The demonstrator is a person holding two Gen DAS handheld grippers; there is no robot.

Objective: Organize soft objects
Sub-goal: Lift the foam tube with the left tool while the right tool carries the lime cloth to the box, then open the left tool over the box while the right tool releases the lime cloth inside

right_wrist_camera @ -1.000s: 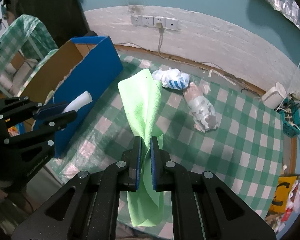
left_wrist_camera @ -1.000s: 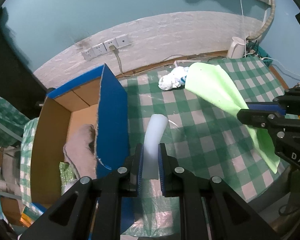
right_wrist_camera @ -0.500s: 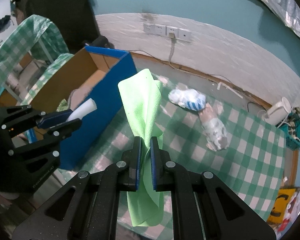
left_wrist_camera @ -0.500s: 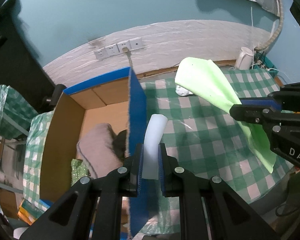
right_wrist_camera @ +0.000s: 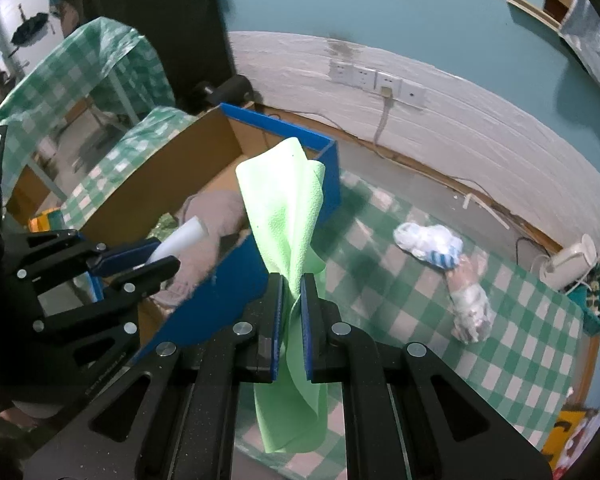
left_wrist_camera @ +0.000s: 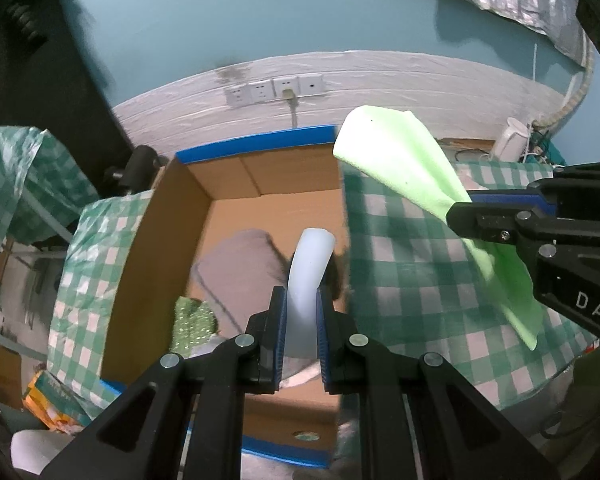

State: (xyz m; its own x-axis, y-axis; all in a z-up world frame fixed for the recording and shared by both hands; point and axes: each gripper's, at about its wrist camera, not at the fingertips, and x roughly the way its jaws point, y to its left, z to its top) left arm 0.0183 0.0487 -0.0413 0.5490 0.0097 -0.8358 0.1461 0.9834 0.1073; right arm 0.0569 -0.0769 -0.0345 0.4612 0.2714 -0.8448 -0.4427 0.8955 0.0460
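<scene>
Left gripper (left_wrist_camera: 301, 334) clamps white foam strip (left_wrist_camera: 309, 280) over box (left_wrist_camera: 164, 216) | right gripper (right_wrist_camera: 291, 312) pinches green cloth (right_wrist_camera: 288, 216) at our 12 o'clock | risk: we release early, cloth drapes box wall.

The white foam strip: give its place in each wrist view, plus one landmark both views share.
Left wrist view: the white foam strip is at centre, clamped in the left gripper, curving up over the open cardboard box.
Right wrist view: it sits at the left, poking out of that gripper above the box.
Shared landmark: the wall sockets, also seen here.
</scene>
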